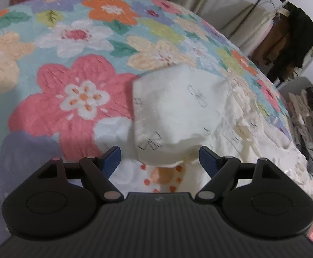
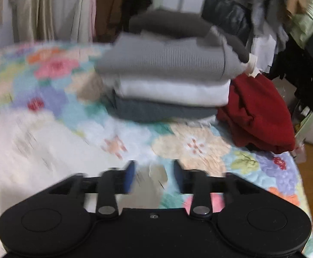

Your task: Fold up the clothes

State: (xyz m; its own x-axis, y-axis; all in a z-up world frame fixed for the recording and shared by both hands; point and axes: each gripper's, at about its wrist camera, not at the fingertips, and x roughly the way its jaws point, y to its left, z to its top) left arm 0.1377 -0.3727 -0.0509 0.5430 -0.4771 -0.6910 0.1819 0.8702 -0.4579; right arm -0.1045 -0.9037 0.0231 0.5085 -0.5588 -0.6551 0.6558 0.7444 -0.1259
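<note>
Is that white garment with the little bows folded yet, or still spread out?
Partly folded: one flap of the white garment lies doubled over, the rest rumpled across the bed.

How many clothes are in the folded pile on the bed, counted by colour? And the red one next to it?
Grey folded clothes: 3
White folded clothes: 1
Crumpled dark red garment beside the pile: 1
Total: 5

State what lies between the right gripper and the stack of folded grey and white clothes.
Only bare floral bedspread separates the right gripper from the stack, in the right wrist view.
</note>
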